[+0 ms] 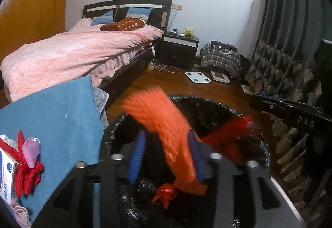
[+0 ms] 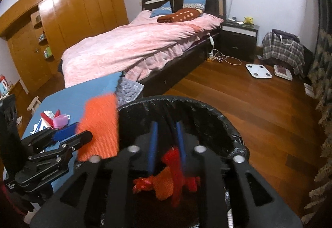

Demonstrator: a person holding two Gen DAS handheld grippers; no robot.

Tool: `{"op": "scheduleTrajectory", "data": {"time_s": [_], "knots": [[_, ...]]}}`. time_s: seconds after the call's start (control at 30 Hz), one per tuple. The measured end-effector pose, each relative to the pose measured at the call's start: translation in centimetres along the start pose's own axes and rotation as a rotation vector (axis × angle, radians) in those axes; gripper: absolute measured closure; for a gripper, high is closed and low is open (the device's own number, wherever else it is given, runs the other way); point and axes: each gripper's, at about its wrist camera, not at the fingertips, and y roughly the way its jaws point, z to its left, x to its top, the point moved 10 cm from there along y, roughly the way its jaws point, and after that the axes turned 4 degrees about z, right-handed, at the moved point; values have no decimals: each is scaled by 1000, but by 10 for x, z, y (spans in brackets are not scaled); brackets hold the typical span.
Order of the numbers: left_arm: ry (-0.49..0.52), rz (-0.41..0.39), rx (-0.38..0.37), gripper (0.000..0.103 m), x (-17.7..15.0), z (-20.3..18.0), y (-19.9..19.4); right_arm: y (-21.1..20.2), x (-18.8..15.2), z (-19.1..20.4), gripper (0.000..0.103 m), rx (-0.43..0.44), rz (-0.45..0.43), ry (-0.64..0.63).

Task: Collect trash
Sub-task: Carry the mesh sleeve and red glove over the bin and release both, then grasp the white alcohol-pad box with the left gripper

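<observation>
Dropping into the bin: orange mesh netting (image 1: 166, 134), blurred, hanging between the spread blue pads (image 1: 136, 157) of the left tool (image 1: 166, 157), long tail still up over the near rim. No pinch visible there; pads stand apart on either side of the netting, not pressing it. Red netting (image 2: 176, 167) at the right tool (image 2: 166, 145), draped just below two parted pads, more red plastic scrap (image 2: 143, 183) bunched beneath inside the liner. Whether that red piece still touches a pad: cannot tell through the blur. Both tools poised right above the black-lined trash bin (image 1: 257, 145), pointing down into it.

Judgement on doing this well: keep both tools centred over the opening, well inside the rim, and hold there until the long orange tail clears the edge, since it could snag and drape outside. Lift straight up afterwards so mesh cannot catch on a pad.

Left of the bin, a blue counter (image 1: 62, 115) with more bits, a pink cup (image 2: 60, 120) and a white box (image 1: 6, 178) among them. Far beyond, the bed (image 2: 134, 45) and wooden floor (image 2: 259, 107).
</observation>
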Motion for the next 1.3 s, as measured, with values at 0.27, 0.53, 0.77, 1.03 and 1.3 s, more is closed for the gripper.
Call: {"op": "scheduleTrajectory", "data": {"time_s": [0.27,0.53,0.77,1.03,1.3], "knots": [[-6,-16,78,31,-6,27,-15,-5,5,-2,12,-40,-51,8],[-65,-68,248,18,-12,95,-59,-1,13,43,7,13,-75,-43],[-135,-82,385,18,-32,157,-93,14,17,112,7,111,-63,-95],[-209,-66,511,18,-64,221,-118,32,11,188,7,206,-37,-152],[-252,-36,551,18,-85,259,-118,56,-1,231,7,237,0,-195]]}}
